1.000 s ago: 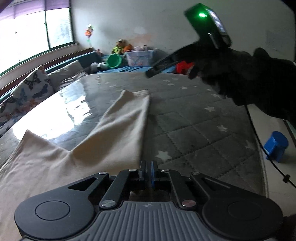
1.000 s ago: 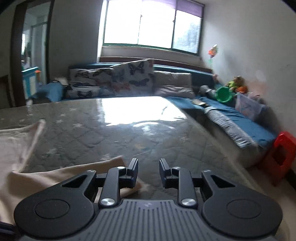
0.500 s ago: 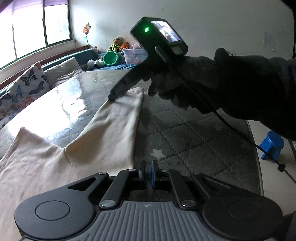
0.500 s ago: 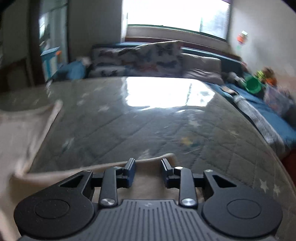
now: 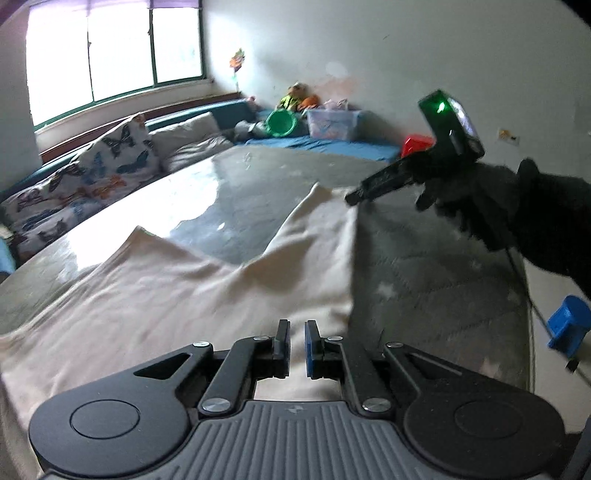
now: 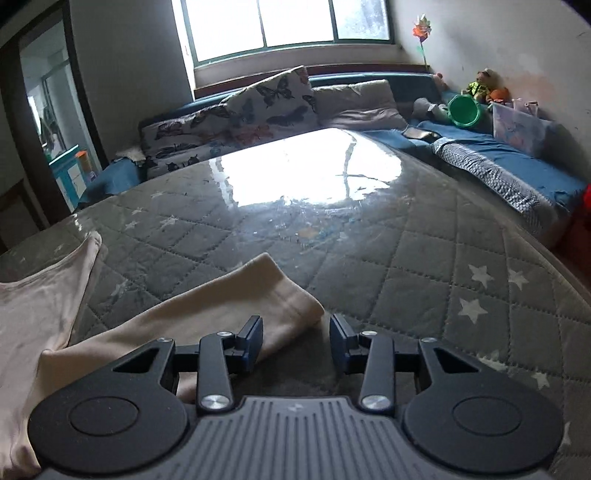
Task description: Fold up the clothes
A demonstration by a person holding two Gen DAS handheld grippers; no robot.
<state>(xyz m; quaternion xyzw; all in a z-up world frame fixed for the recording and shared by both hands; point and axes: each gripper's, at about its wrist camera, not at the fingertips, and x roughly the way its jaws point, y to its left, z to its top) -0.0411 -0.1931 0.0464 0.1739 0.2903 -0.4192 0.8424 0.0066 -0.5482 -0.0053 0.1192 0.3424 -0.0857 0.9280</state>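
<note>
A grey quilted mattress [image 6: 424,258] with white stars fills the foreground, its top glossy where the window [image 6: 288,26] reflects. A beige garment [image 5: 184,288] lies spread across its near part. In the left wrist view the left gripper [image 5: 297,349] hangs just above the garment's near edge, its jaws a narrow slit apart with bare cloth showing through the gap, so it grips nothing. In the right wrist view the right gripper [image 6: 296,338] sits low over the end of one garment leg [image 6: 258,295]; its jaws have just been opening and stand apart, the left finger [image 6: 253,338] over the cloth, the right one over bare mattress, the leg's corner between them but not pinched. From the left, that gripper shows as a dark tool in a gloved hand [image 5: 476,199], its tip at the far corner of the leg. A second leg end [image 6: 88,243] lies further left. A small blue stool [image 5: 567,326] stands on the floor beside the mattress. Beyond the mattress, butterfly cushions [image 6: 266,103] and a plain pillow [image 6: 354,101] lean on a blue bench [image 6: 517,166] under the window. In the far corner sit a green bucket [image 6: 464,110], whose contents cannot be seen, a clear plastic box [image 6: 517,122] with something pale inside, and soft toys [image 6: 484,86]. A red stool [image 5: 417,146] stands by the wall; a doorway [image 6: 44,110] opens at the left.
</note>
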